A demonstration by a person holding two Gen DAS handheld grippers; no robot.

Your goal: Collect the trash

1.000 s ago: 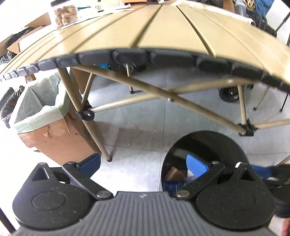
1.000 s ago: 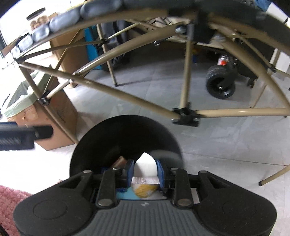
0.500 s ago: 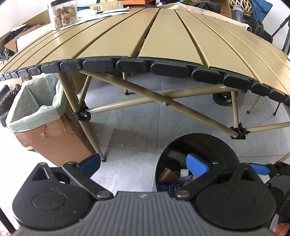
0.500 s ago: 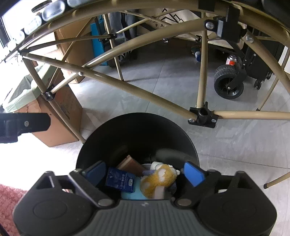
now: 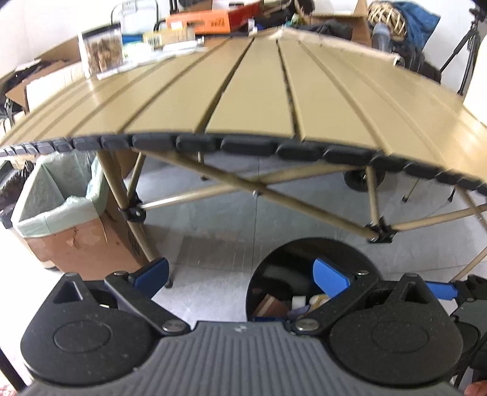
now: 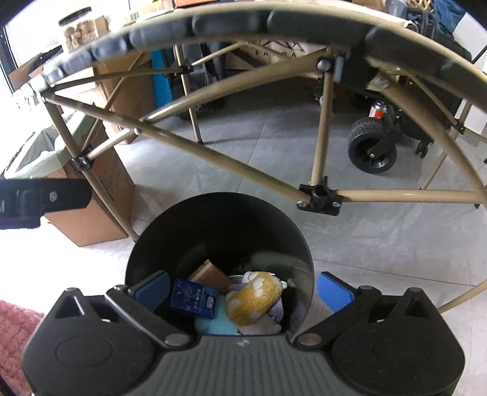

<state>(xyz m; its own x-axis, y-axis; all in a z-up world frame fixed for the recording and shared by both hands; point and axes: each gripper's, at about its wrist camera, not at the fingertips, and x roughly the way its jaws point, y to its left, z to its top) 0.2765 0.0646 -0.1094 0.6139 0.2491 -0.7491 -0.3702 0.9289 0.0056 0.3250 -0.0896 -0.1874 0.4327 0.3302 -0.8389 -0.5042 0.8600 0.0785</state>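
My right gripper [image 6: 243,289] hangs directly over the black trash bin [image 6: 219,219], pointing down into it, its blue-padded fingers [image 6: 333,291] spread wide with nothing between them. Inside the bin I see a dark blue packet [image 6: 193,298], a brown block [image 6: 210,275], a yellow and white plush toy [image 6: 254,297] and something pale blue [image 6: 214,324] underneath them, all piled at the bottom. My left gripper [image 5: 240,274] sits just to the left of that same bin [image 5: 307,252], held higher and aimed more level, jaws likewise wide apart and empty; its right finger overlaps the bin's mouth in my view. Past the bin stand the tan legs of the folding table [image 5: 274,97], its slatted top bare on the near side. Left of the table legs a cardboard box [image 5: 85,243] lined with a pale green bag [image 5: 57,198] stands on the floor. At the table's far edge sit a clear jar [image 5: 102,53] and an orange box [image 5: 213,21].
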